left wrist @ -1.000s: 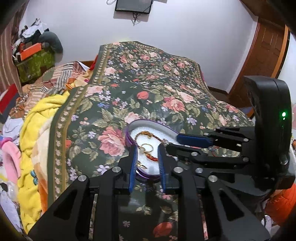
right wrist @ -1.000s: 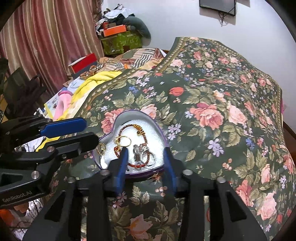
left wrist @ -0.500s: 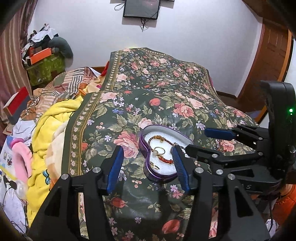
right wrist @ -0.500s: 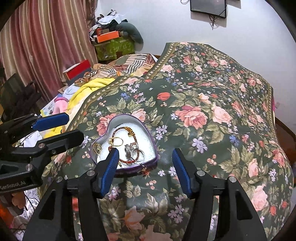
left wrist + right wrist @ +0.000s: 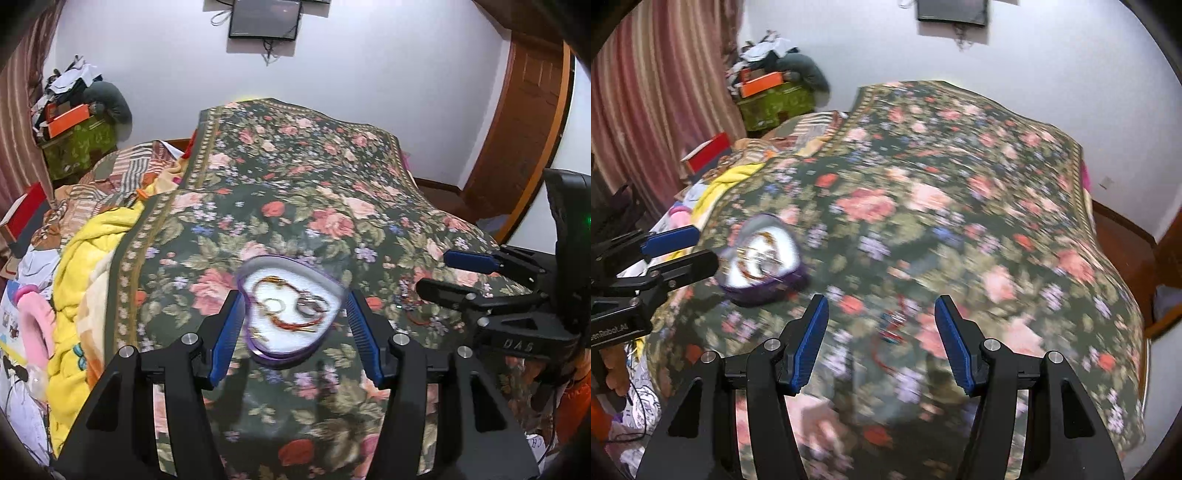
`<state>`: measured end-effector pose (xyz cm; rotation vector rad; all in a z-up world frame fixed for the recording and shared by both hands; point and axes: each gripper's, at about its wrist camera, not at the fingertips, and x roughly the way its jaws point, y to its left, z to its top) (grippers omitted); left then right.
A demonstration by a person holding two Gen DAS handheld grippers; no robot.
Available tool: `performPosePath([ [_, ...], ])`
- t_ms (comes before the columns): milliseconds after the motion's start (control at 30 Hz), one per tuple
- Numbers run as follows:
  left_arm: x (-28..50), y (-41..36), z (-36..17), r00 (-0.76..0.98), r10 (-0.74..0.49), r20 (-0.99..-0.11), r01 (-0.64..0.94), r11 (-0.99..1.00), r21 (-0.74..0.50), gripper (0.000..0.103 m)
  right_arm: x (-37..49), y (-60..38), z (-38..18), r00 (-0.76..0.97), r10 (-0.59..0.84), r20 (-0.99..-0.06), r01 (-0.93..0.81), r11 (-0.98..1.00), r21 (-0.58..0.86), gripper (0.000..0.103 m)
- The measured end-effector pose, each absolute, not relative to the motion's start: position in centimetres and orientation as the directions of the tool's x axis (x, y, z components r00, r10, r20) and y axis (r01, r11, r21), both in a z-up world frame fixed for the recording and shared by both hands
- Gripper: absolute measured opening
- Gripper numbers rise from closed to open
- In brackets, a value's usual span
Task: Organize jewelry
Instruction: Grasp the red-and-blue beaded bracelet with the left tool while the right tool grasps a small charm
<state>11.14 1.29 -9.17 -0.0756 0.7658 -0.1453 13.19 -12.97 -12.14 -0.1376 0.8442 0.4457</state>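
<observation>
Left tongs (image 5: 293, 332) stand wide open and empty, their blue pads flanking the near end of the purple heart-shaped tin (image 5: 291, 317), which lies on the floral bedspread (image 5: 303, 192) and holds a red bracelet (image 5: 295, 323) and rings (image 5: 275, 304). Right tongs (image 5: 881, 349) are likewise spread open and empty; between and just beyond their tips lies a small, blurred red and blue piece (image 5: 892, 326) on the bedspread. The tin sits farther off to their left, near the left tongs.
</observation>
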Motion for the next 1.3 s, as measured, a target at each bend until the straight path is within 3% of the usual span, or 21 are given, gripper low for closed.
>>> performPosePath([
  [700,14.2,-9.9,-14.2,0.534,-0.303,-0.789,0.311,0.939,-0.150,0.056,13.3,-20.0,-14.8,0.547,0.281,-0.789,-0.331,0.938,0.105,0.056],
  [1100,18.3,-12.2,-17.6,0.463,-0.314,-0.829,0.298,0.936,-0.189,0.037,13.7,-20.5,-15.3,0.536,0.294,-0.791,-0.326,0.937,0.128,0.056],
  [1233,19.0,-12.5,-18.0,0.456,-0.315,-0.832,0.319,0.931,-0.178,0.020,13.8,-20.2,-15.3,0.531,0.303,-0.791,-0.325,0.935,0.139,0.056],
  [1300,19.2,-12.4,-18.1,0.453,-0.327,-0.830,0.324,0.927,-0.189,0.019,13.8,-20.1,-15.3,0.530,0.305,-0.791,-0.327,0.934,0.141,0.056],
])
